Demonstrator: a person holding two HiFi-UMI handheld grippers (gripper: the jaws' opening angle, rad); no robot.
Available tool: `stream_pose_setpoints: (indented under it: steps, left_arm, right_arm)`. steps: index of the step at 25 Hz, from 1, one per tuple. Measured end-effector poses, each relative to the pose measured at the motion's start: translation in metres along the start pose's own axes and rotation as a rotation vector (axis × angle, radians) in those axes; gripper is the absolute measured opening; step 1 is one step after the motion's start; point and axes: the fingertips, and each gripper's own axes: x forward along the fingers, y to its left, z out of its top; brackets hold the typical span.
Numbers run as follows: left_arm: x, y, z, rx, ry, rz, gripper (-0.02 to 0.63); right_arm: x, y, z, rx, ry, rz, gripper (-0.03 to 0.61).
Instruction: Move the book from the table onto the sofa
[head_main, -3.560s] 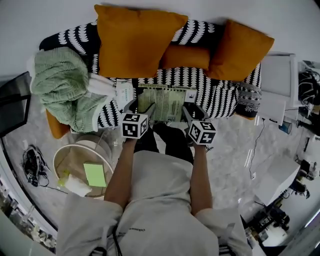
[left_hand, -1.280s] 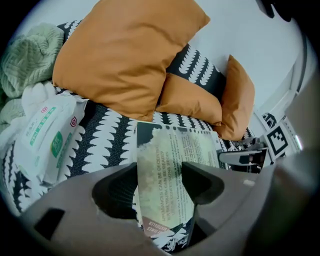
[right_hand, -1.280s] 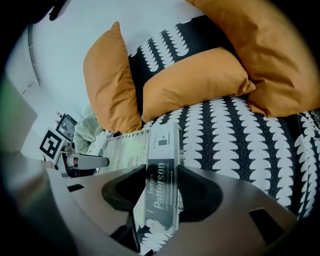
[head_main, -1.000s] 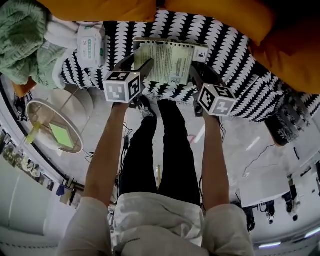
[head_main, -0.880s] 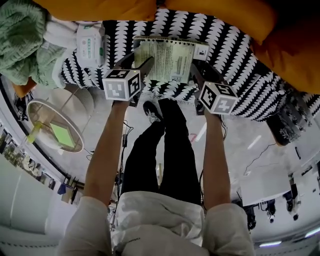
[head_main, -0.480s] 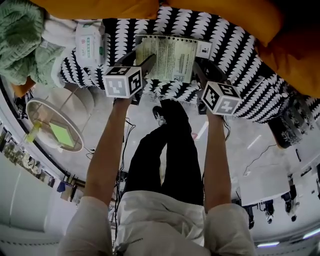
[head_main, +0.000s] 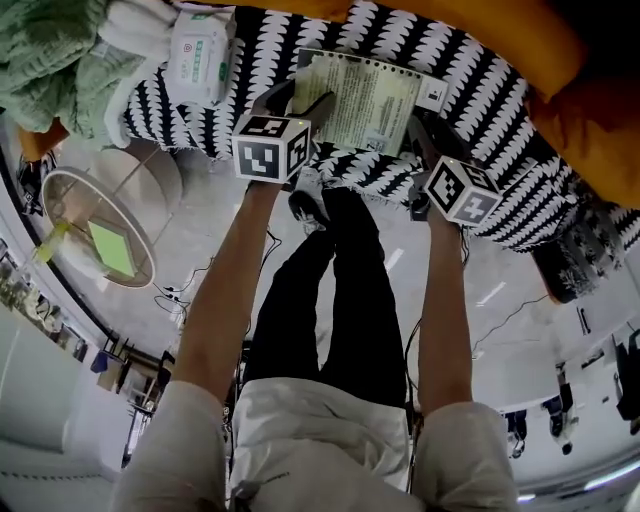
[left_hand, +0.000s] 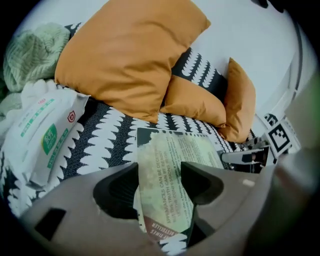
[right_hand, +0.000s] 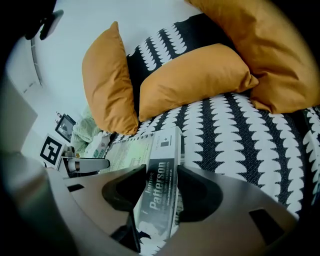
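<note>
book (head_main: 365, 98) — on the sofa (head_main: 478, 85) seat | left gripper (left_hand: 160, 186) — jaws clamped on its left edge | right gripper (right_hand: 163, 189) jaws clamped across its spine, right side

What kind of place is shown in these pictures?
Probably a living-room corner staged in a studio: a patterned sofa with orange cushions, a round side table, cables on the floor.
</note>
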Motion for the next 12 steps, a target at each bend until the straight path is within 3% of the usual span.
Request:
stream_pose_setpoints:
  steps: [2, 7, 12]
  left_arm:
    - [-0.009, -0.001, -0.003, 0.051, -0.017, 0.008, 0.265]
    - [-0.048, -0.011, -0.021, 0.049, -0.072, 0.001, 0.258]
    - [-0.088, -0.046, -0.036, 0.121, -0.094, -0.034, 0.258]
  right_arm:
    - [-0.006, 0.001, 0.0, -0.026, -0.007, -0.005, 0.192]
    - [-0.031, 0.014, 0.0, -0.097, -0.044, -0.028, 0.192]
    - [-0.067, 0.045, -0.012, -0.177, -0.074, -0.034, 0.192]
